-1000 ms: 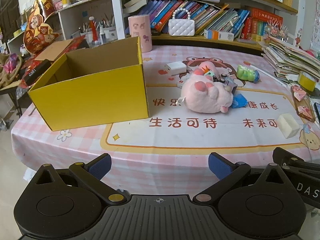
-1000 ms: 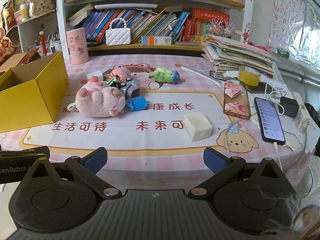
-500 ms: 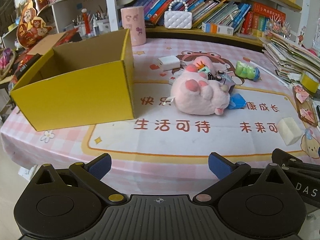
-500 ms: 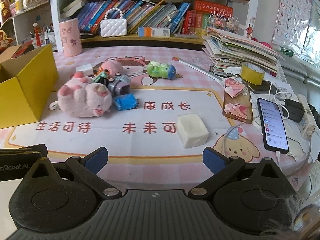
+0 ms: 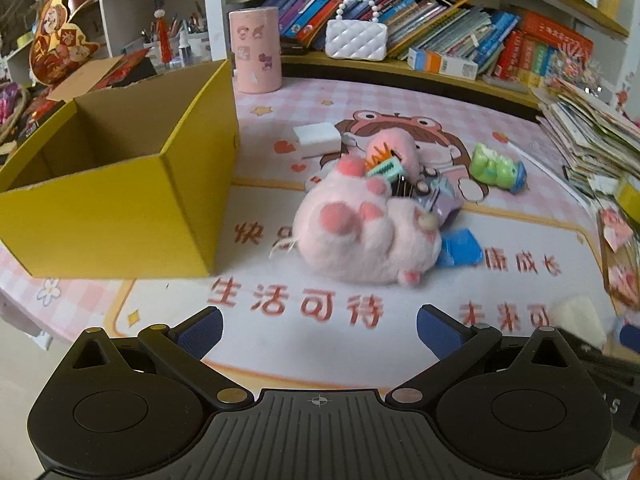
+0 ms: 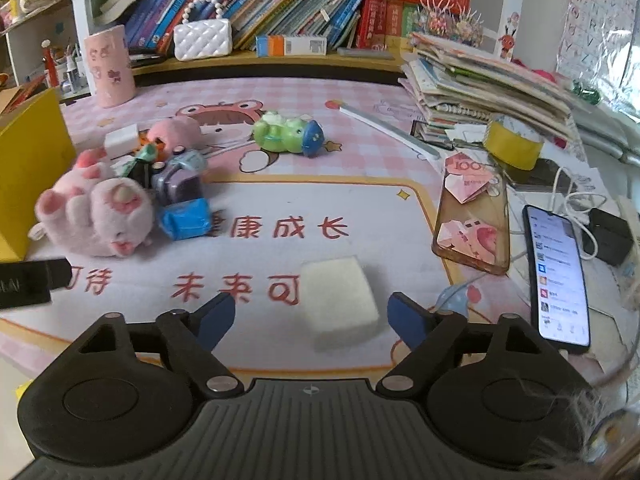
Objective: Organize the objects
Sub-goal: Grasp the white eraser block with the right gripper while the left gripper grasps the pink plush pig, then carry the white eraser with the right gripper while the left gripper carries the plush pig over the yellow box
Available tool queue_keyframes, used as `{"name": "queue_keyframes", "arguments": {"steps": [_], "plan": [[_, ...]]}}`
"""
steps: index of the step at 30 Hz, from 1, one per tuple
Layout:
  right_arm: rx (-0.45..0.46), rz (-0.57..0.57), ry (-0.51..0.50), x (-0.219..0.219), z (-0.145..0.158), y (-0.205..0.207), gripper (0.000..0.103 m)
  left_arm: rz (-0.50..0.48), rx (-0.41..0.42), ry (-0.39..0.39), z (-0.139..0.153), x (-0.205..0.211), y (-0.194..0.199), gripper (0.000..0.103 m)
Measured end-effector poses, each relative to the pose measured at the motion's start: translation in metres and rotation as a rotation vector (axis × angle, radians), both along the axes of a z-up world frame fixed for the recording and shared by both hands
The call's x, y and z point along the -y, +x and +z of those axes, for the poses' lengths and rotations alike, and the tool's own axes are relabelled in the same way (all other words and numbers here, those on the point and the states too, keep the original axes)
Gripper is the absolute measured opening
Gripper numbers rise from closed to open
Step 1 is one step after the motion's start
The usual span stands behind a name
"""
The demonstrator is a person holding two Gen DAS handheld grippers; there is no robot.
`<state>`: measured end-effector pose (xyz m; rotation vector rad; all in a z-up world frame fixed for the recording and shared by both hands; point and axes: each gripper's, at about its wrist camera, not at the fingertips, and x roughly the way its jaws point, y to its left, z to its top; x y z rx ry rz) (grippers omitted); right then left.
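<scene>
An open yellow cardboard box (image 5: 120, 208) stands at the table's left, empty inside. A pink plush toy (image 5: 360, 236) lies to its right, with small toys and a blue packet (image 5: 460, 248) piled against it; it also shows in the right wrist view (image 6: 100, 216). A green toy (image 6: 286, 134) lies farther back. A white foam block (image 6: 338, 300) lies just ahead of my right gripper (image 6: 310, 316), which is open, its jaws either side of the block. My left gripper (image 5: 318, 328) is open and empty, short of the plush.
A phone (image 6: 558, 276), a phone case (image 6: 474, 216), a charger and cables lie at the right. A yellow tape roll (image 6: 514, 142) and a stack of books (image 6: 488, 84) sit at the back right. A pink cup (image 5: 256, 56) and white purse (image 5: 356, 40) stand at the back.
Both grippers have moved forward over the table. The plush now looms larger before the left gripper, and the foam block has come between the right gripper's open jaws.
</scene>
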<state>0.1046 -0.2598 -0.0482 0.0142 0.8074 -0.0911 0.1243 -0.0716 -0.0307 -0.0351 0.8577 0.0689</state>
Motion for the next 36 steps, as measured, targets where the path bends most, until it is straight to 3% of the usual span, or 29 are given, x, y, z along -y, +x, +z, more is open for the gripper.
{"name": "queue_keyframes", "arguments": {"steps": [5,10,16,22,23,25,30,36], "plan": [[-0.044,0.047,0.021,0.012,-0.011,0.021,0.076,0.029,0.016,0.025,0.004,0.009,0.025,0.103],[-0.105,0.088,0.012,0.019,-0.023,0.038,0.057,0.058,0.027,0.002,0.003,0.013,0.054,0.103],[-0.1,0.134,0.04,0.03,-0.022,0.045,0.04,0.022,0.017,-0.03,-0.013,0.021,0.085,0.103],[-0.088,0.161,0.097,0.039,-0.02,0.044,0.038,0.009,0.003,-0.13,-0.03,0.022,0.1,0.102],[-0.085,0.163,0.1,0.04,-0.019,0.044,0.038,0.009,0.003,-0.152,-0.032,0.021,0.1,0.099],[-0.074,0.166,0.104,0.039,-0.016,0.043,0.037,0.009,0.015,-0.197,-0.031,0.021,0.097,0.083],[-0.039,0.187,0.112,0.032,-0.008,0.037,0.037,0.002,0.039,-0.126,-0.008,0.025,0.074,0.076],[-0.03,0.231,0.113,0.008,-0.003,0.024,0.037,0.014,0.072,-0.152,0.011,0.004,0.03,0.076]]}}
